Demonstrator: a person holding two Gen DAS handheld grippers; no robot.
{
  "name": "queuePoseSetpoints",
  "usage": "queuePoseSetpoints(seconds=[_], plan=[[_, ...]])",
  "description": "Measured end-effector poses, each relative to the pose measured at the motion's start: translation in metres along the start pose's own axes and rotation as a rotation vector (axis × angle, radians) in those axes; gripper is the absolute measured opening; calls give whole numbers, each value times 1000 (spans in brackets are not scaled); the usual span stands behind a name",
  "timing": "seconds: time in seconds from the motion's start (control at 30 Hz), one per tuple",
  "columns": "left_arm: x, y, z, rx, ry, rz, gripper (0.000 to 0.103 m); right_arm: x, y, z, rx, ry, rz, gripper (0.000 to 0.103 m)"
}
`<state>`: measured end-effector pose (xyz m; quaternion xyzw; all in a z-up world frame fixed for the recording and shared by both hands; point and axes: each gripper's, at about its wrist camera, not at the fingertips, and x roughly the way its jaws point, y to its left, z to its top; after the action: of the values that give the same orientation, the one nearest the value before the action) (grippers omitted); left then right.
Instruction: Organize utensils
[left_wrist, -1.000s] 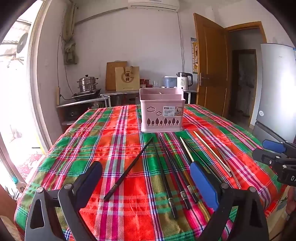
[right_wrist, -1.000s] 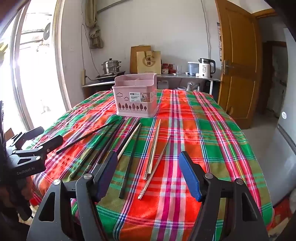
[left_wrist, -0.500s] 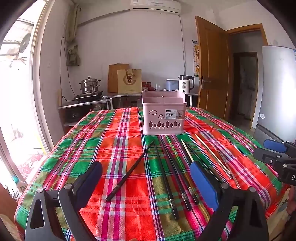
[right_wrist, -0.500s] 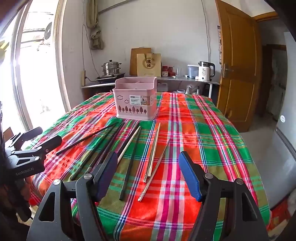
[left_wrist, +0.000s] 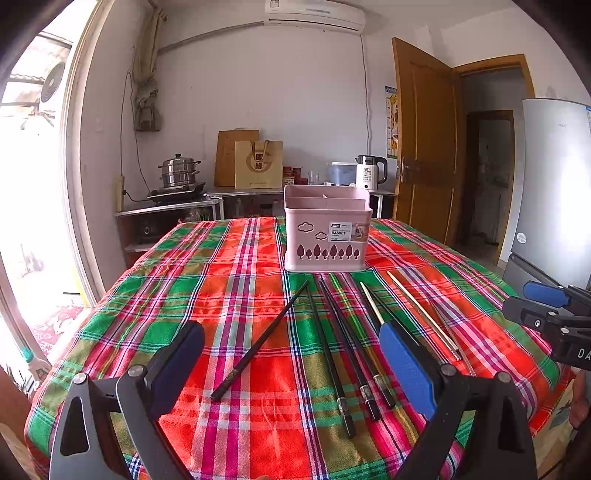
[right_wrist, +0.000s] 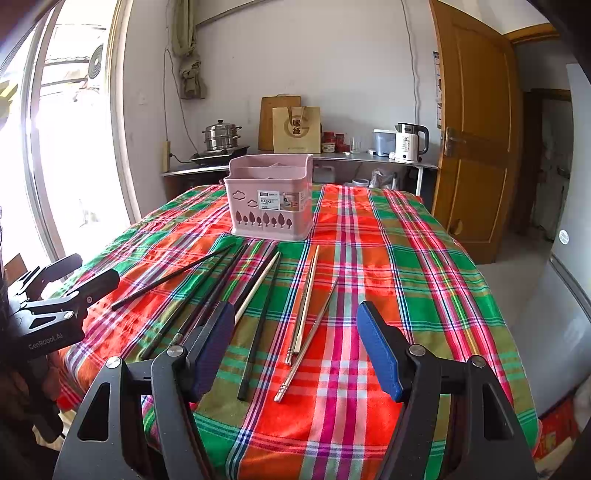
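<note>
left gripper (left_wrist: 291, 354) and right gripper (right_wrist: 295, 343) hover level above the near table edge, jaws wide apart, empty; black, pale and metal chopsticks (left_wrist: 334, 343) lie before the pink plastic utensil basket (left_wrist: 327, 229)

Bare tablecloth (right_wrist: 406, 266) lies open right of the pink basket (right_wrist: 271, 201); in front of it, scattered chopsticks (right_wrist: 258, 295) block.

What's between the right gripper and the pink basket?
In the right wrist view, chopsticks lie loose on the plaid cloth between the open right gripper and the basket.
</note>
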<state>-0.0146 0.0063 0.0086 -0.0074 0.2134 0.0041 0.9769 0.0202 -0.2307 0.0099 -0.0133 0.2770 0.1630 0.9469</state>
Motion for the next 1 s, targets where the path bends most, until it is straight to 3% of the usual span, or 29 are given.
queuePoseSetpoints(seconds=[1.0], plan=[[-7,0,-3,-4,-22,-6,96,-2,2,1,-4,-6,-3,69]])
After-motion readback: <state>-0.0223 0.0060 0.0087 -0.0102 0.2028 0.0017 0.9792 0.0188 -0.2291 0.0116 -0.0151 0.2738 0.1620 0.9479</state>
